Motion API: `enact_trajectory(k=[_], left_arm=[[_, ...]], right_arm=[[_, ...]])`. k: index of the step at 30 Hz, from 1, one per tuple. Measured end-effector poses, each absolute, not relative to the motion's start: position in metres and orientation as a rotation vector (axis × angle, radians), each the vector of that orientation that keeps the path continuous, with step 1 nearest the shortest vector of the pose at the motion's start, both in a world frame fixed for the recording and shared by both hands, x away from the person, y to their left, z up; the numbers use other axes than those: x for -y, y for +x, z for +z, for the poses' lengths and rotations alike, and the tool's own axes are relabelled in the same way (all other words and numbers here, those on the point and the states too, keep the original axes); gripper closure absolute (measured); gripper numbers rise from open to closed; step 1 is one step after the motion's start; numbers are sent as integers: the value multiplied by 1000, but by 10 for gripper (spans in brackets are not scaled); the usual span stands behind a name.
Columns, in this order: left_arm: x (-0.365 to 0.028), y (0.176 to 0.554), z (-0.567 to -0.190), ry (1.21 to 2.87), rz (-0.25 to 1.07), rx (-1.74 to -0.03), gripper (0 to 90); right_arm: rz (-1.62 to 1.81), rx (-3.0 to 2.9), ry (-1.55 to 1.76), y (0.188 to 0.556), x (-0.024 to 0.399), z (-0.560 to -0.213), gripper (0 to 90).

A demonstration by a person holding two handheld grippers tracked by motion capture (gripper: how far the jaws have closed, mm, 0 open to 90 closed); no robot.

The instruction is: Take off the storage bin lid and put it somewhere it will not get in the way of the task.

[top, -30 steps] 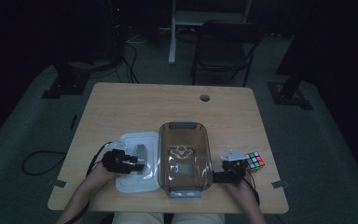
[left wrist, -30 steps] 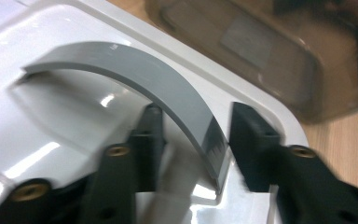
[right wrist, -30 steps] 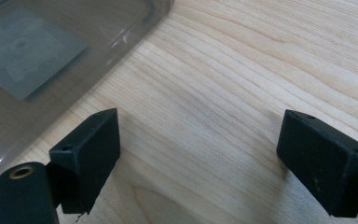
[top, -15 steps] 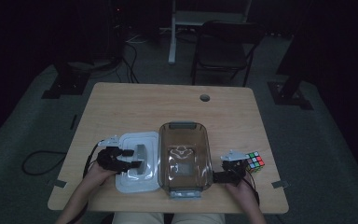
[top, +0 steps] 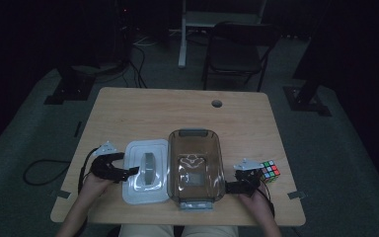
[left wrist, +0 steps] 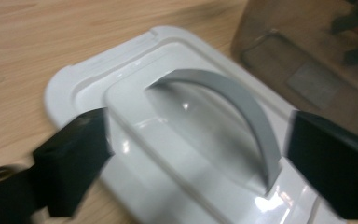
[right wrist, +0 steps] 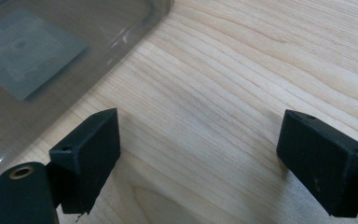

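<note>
A white lid [top: 138, 190] with a grey arched handle [top: 148, 168] lies flat on the table, left of a clear brown-tinted bin [top: 196, 148]. My left gripper [top: 131, 171] sits at the lid's left edge, pointing right. Its jaws have just been opening and stand wide. In the left gripper view the gripper [left wrist: 200, 158] frames the handle [left wrist: 242, 107] without touching it or the lid [left wrist: 74, 84]. My right gripper [top: 229, 186] rests by the bin's right wall. It is open [right wrist: 205, 158] over bare wood, with the bin [right wrist: 37, 56] at its left.
A Rubik's cube [top: 270, 170] sits on the table just right of the right hand. The wooden table [top: 177, 113] has a cable hole [top: 217, 103] near its far edge. A chair [top: 237, 54] and stands are on the floor beyond.
My left gripper has drawn back to the left, off the middle of the lid to its edge, and its jaws have spread. The right gripper has stayed put.
</note>
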State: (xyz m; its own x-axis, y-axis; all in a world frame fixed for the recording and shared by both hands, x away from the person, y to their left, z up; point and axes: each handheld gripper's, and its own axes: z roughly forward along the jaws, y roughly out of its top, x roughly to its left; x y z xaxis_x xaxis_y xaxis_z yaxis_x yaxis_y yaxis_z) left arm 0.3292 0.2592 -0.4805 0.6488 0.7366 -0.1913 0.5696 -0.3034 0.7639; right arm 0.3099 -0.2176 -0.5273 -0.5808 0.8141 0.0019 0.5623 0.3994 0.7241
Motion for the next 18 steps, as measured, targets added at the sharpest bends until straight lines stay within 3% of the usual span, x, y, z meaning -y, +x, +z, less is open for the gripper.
enact_trajectory(k=[7,11,18], left_arm=[[-271,323,-484,1970,371,-1134,5],[-286,317,-491,1937,507,-1324,6],[-298,314,-500,1894,591,-1491,6]], right_arm=[[991,-2309,1190,310,218,-527,132],[991,-2309,1191,310,218,-527,131],[992,-2308,1192,310,218,-527,132]])
